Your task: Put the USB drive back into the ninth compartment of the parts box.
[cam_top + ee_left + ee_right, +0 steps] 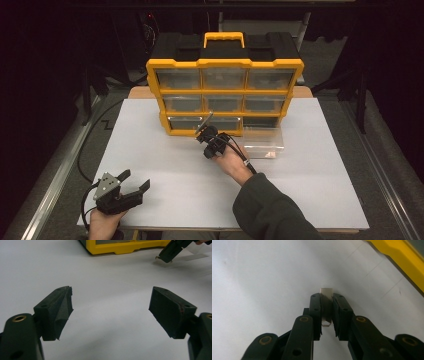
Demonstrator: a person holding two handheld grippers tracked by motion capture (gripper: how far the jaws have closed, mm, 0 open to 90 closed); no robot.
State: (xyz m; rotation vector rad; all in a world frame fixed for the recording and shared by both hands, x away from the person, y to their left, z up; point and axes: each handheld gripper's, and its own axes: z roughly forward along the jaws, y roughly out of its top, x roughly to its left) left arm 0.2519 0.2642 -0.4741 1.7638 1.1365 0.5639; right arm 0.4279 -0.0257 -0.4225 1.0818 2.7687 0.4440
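The right gripper (327,312) has its two black jaws pressed together on a small flat metal strip (326,293), whose pale squared end sticks out just past the jaw tips in the centre of the right gripper view, with a pointed lower end showing between the jaws. In the high view this right gripper (203,131) sits at the centre of the frame, held by the person's right hand (231,164), and the metal strip (207,119) rises as a thin grey sliver against the bottom row of drawers. A dark green sleeve (270,207) comes in from the bottom edge, right of centre.

The left gripper (111,306) has its jaws spread wide with bare white tabletop between them, gripping nothing. In the high view it rests at the lower left of the frame (134,181), in the left hand (105,222), with the grey three-cornered plate on top and a black cable looping off to the left.

Beyond both, in the upper centre of the high view, stands a yellow-and-black parts organizer (225,90) with a yellow carry handle and three rows of clear drawers. The bottom right slot looks dark and open, and a clear plastic drawer (261,144) lies on the white table (165,170) just in front of it, right of the right gripper. The organizer's yellow base (125,248) crosses the top of the left gripper view, and its yellow edge (402,260) cuts the upper right corner of the right gripper view.
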